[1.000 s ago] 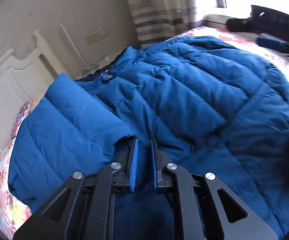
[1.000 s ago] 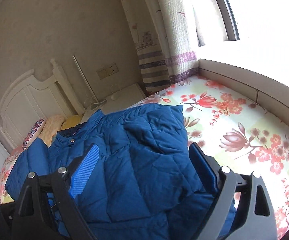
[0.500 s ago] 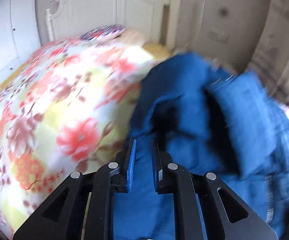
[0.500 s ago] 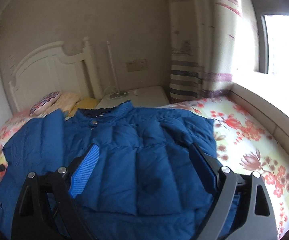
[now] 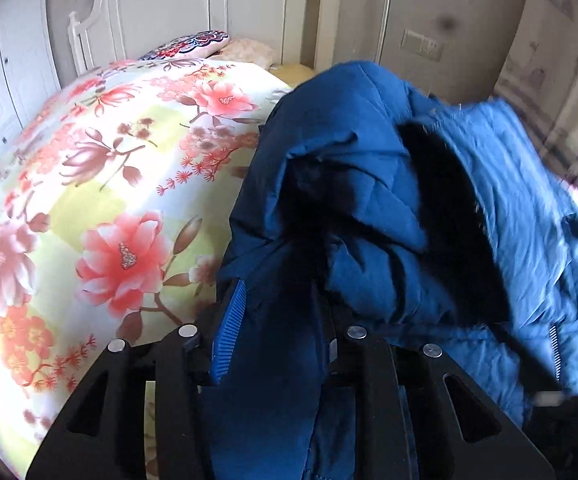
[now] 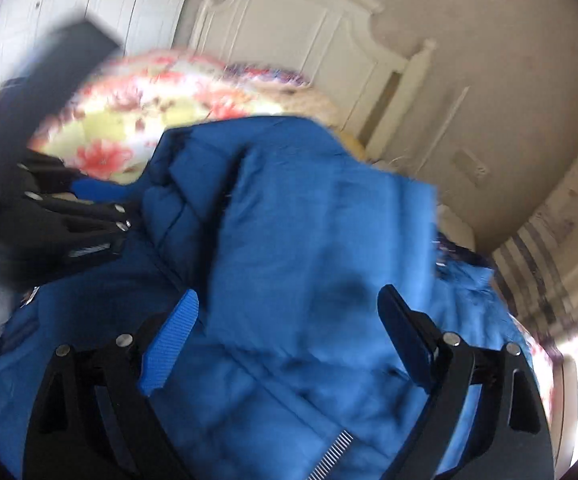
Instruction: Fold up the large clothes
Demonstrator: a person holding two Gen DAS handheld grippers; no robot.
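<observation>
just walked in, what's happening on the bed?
A person with a gripper in each hand is folding a blue puffer jacket on a floral bedspread. The left gripper has just been opening, jacket fabric lying between its jaws. The right gripper hangs wide open over the jacket, gripping nothing. The jacket lies bunched, fold unfinished.

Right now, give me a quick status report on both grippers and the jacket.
Left gripper just easing open, blue jacket fabric between its fingers. Right gripper open over the jacket. Nothing in the way.
</observation>
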